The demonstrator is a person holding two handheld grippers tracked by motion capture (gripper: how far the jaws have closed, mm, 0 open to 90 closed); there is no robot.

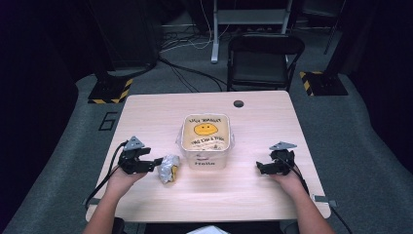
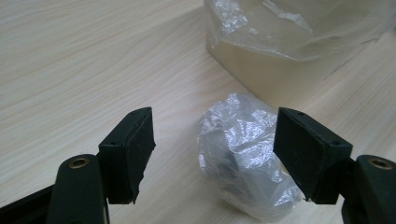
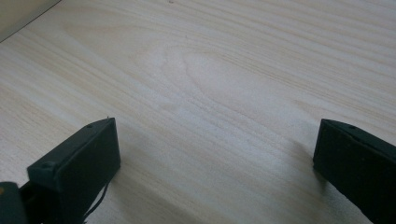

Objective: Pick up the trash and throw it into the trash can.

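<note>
"Hello" on the container [image 1: 205, 163]

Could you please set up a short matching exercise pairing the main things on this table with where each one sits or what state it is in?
Things:
1. crumpled plastic wad
2. bin
3. left gripper
4. right gripper

Places or states:
A. open over bare wood, near the table's right side
B. at the middle of the table, lined with a clear bag, a yellow smiley face on it
C. lying on the wood just left of the bin
D. open, its jaws on either side of the wad without closing on it

Pairs: 1-C, 2-B, 3-D, 4-A
</note>
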